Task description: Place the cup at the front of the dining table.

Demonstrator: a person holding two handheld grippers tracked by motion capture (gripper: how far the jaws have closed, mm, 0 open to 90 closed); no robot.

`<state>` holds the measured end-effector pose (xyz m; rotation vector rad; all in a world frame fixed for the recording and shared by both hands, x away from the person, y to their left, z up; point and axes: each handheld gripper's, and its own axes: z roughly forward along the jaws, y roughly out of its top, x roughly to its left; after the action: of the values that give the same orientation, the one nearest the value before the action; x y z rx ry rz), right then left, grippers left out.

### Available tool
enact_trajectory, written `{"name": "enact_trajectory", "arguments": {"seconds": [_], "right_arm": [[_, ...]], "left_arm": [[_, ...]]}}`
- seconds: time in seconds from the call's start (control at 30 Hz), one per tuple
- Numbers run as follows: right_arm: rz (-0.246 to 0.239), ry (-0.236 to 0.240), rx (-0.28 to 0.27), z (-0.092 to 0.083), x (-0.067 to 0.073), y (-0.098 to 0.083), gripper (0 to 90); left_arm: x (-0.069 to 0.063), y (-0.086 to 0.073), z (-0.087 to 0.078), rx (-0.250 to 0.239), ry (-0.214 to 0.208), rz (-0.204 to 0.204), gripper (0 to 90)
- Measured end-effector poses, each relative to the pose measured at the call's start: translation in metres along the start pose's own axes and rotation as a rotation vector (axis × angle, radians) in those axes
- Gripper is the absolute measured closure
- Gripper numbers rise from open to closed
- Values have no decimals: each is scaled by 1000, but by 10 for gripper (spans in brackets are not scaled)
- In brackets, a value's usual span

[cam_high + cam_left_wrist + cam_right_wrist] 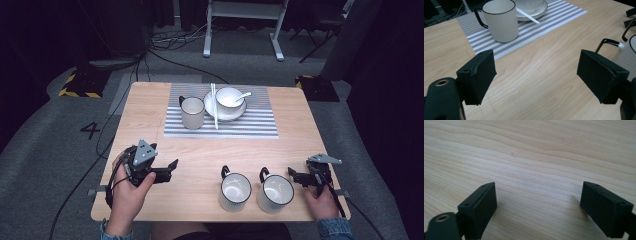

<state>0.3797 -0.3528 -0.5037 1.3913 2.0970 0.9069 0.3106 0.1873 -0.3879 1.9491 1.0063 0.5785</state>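
We see a pale wood-grain surface [150,115] carrying a mat [250,122] striped in grey and white. On the mat, a white ribbed mug [192,112] has a dark rim and a black handle, and beside it are a white plate [212,106] with a dark edge, a white bowl [229,97], a white spoon [244,95] and white chopsticks [214,107]. The two near mugs [235,191] [275,193] are white with dark rims and black handles. Both tools [174,163] [292,172] are black with grey top plates. The floor [45,130] is grey, with yellow-and-black hazard stripes [77,92].
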Motion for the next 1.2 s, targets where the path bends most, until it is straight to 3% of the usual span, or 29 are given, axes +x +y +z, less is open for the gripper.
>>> {"name": "enact_trajectory", "arguments": {"seconds": [0.2,0.37,0.5,0.6,0.8,0.97,1.13,1.2], "right_arm": [[-2,0,0,0,0,0,140],[-1,0,0,0,0,0,140],[0,0,0,0,0,0,140],[-1,0,0,0,0,0,140],[-1,0,0,0,0,0,140],[-1,0,0,0,0,0,140],[5,1,2,0,0,0,140],[4,1,2,0,0,0,140]], "left_arm": [[-5,-11,-11,11,2,-13,156],[-11,-28,-8,34,1,-37,156],[-17,-42,-1,105,69,-6,157],[-18,-51,3,119,37,-26,157],[-14,-65,10,152,31,-49,157],[-10,-79,20,215,15,-79,158],[-7,-91,26,250,-12,-157,158],[-5,-96,28,273,-20,-171,159]]}}
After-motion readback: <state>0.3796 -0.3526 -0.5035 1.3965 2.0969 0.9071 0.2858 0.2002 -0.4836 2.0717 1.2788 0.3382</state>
